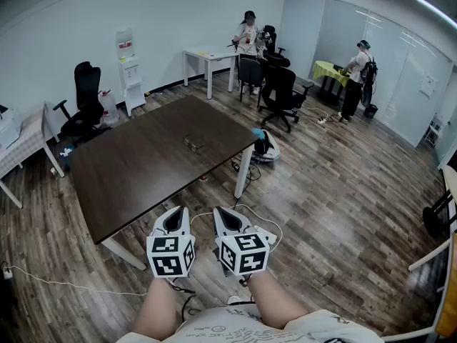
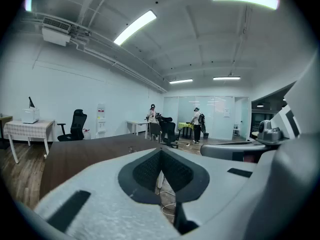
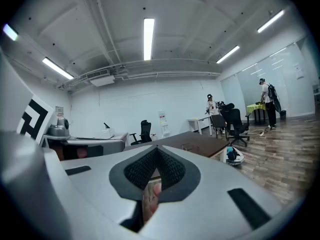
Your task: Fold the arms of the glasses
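Note:
The glasses [image 1: 193,143] lie with arms unfolded near the middle of the dark brown table [image 1: 143,170]. They show small and far off in the left gripper view [image 2: 131,149] and in the right gripper view [image 3: 189,146]. My left gripper [image 1: 175,216] and right gripper [image 1: 228,216] hang side by side in front of the table's near corner, close to my body and well short of the glasses. Both point roughly level toward the table. Each has its jaws shut together with nothing between them [image 2: 161,154] [image 3: 156,151].
A white cable [image 1: 264,224] and a small device with a blue top [image 1: 264,143] lie on the wood floor right of the table. Black office chairs [image 1: 280,91] [image 1: 84,106], white tables [image 1: 207,54] and two people [image 1: 248,38] [image 1: 357,77] stand at the back.

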The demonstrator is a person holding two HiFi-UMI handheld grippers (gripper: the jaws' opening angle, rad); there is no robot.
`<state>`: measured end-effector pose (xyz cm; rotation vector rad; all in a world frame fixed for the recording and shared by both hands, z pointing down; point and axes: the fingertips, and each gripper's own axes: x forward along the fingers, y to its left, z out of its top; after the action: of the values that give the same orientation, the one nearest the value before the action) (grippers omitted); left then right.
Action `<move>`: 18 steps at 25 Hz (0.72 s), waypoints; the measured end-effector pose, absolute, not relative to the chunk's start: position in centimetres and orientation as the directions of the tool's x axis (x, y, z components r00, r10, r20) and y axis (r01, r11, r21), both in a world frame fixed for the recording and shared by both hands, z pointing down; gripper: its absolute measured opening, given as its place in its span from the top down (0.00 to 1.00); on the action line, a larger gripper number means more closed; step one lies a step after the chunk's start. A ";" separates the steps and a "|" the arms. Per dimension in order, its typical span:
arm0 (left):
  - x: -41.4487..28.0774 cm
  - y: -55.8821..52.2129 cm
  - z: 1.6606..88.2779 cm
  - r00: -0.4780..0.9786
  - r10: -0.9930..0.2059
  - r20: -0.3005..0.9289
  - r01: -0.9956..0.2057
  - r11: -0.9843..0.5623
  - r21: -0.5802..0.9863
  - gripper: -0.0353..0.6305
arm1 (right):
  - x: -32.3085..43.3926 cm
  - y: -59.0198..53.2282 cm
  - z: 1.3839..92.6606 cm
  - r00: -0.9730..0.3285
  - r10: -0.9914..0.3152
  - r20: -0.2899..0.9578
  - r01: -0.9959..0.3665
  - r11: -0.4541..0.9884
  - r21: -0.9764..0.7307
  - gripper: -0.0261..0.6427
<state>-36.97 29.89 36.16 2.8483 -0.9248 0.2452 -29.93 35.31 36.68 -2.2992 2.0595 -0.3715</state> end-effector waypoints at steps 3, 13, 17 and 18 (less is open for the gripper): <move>-36.2 30.0 36.0 0.800 -0.566 0.197 -0.589 -0.804 0.081 0.93 | -29.5 35.5 36.8 0.100 -0.982 0.161 -0.976 -0.128 -0.175 0.95; -33.0 29.0 35.9 0.792 -0.574 0.205 -0.596 -0.800 0.063 0.93 | -25.9 34.6 36.6 0.122 -0.983 0.139 -0.977 -0.144 -0.160 0.95; -31.1 28.2 35.7 0.784 -0.589 0.199 -0.609 -0.790 0.062 0.93 | -24.0 34.1 36.3 0.099 -0.988 0.119 -0.976 -0.120 -0.184 0.95; -30.5 28.0 35.6 0.782 -0.591 0.197 -0.612 -0.788 0.064 0.93 | -23.4 33.8 36.3 0.094 -0.988 0.119 -0.976 -0.115 -0.184 0.95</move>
<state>-30.46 27.96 35.58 2.8469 -0.9655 0.2524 -23.38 33.77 36.29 -2.2806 2.0500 -0.3286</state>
